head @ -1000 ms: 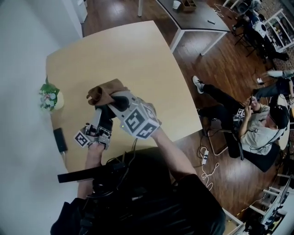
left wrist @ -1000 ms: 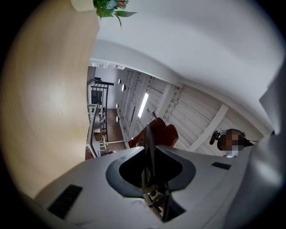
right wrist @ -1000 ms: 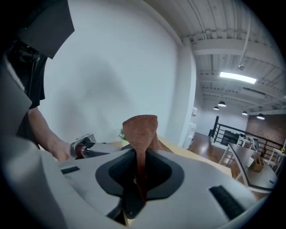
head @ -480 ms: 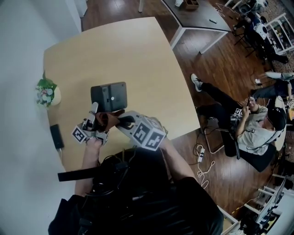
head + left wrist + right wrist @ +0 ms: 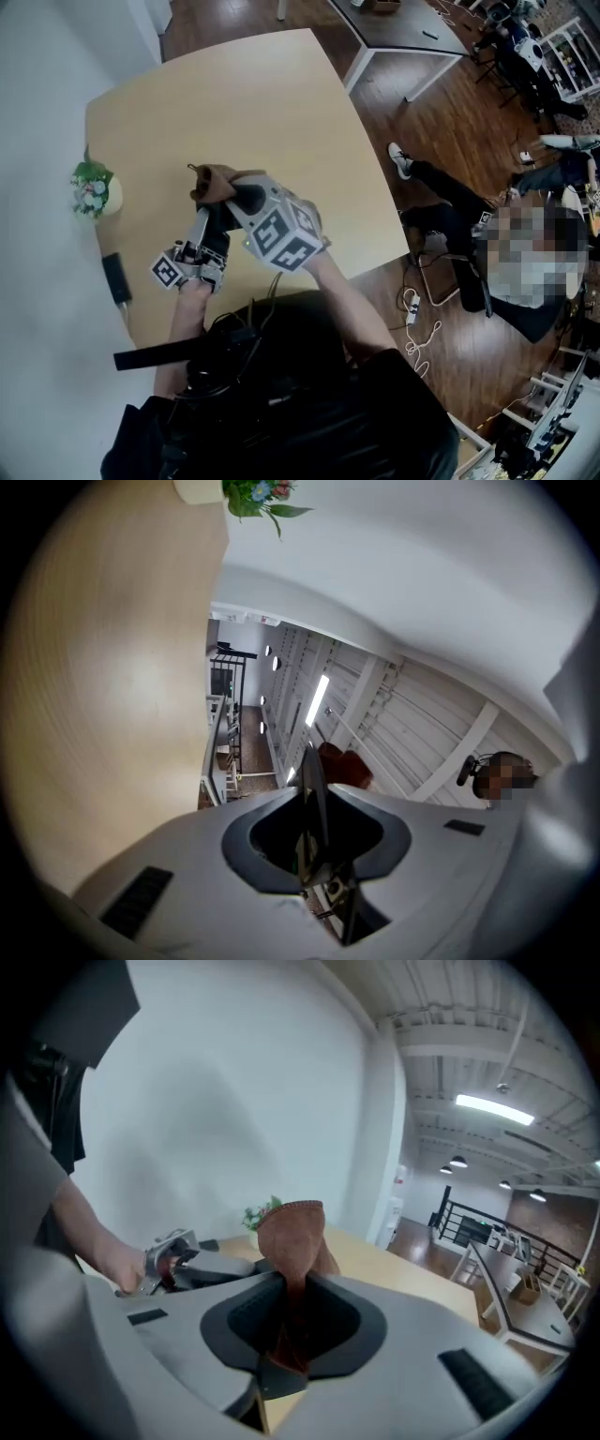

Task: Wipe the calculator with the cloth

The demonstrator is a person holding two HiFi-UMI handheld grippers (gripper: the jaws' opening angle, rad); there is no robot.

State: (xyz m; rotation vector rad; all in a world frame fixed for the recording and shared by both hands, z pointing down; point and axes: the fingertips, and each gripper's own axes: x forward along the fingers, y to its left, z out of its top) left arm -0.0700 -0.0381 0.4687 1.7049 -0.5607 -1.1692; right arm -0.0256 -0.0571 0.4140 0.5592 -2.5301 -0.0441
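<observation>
My left gripper holds the dark calculator up off the table, its jaws shut on the lower edge. In the left gripper view the calculator shows edge-on as a thin dark slab between the jaws. My right gripper is shut on the brown cloth and presses it over the calculator's upper part, hiding most of its face. In the right gripper view the cloth rises in a fold out of the jaws, with the left gripper and the hand behind it at the left.
A small pot of flowers stands at the table's left edge, with a black flat object nearer me. A seated person is on the floor side to the right, and another table stands beyond.
Half a second ago the calculator's face was bare, with the cloth low by the left gripper. The right gripper has swept the cloth back up over it.
</observation>
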